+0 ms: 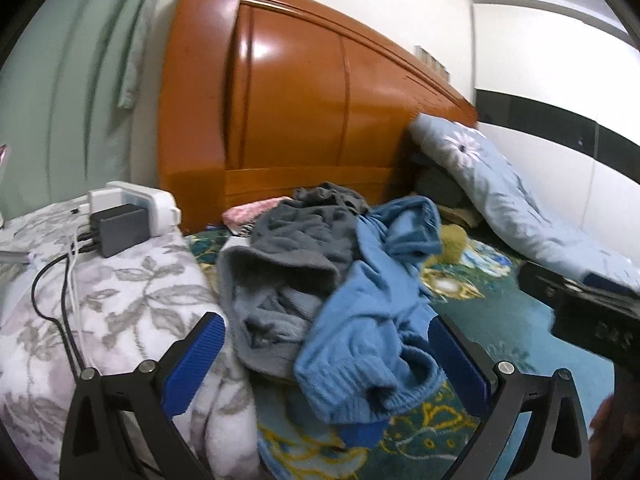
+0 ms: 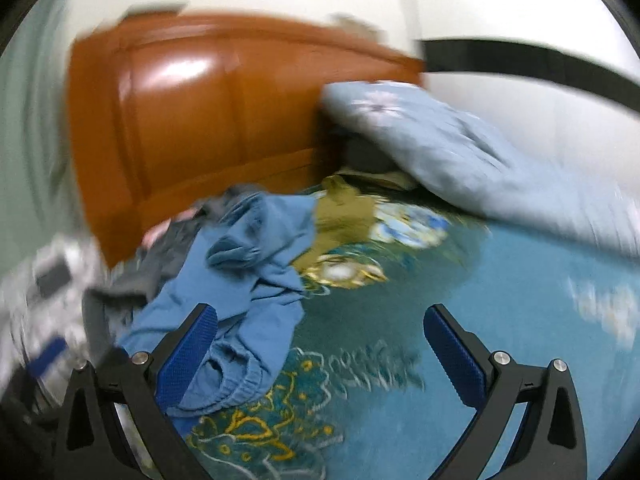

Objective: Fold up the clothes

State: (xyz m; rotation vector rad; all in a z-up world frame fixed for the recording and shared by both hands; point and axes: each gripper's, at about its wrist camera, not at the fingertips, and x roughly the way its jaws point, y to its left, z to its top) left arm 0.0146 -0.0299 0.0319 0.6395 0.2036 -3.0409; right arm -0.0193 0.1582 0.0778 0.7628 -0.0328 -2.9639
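Heaped at centre frame on a teal floral bedspread [image 1: 508, 332]: a crumpled blue knit garment [image 1: 372, 320] overlapping a rumpled grey garment [image 1: 288, 264], both unfolded. Left gripper [image 1: 326, 364] spread wide, blue-padded fingers either side of the blue garment's lower edge, nothing clamped. Right gripper [image 2: 320, 356] likewise agape in its blurred view, left finger over the blue garment's cuff, right finger above bare bedspread. Behind, a glossy orange wooden headboard [image 1: 304, 96]; at right, a pale blue flowered quilt [image 1: 492, 184]; at left, a dark charger block [image 1: 120, 228] on a grey-leaf blanket [image 1: 132, 304].
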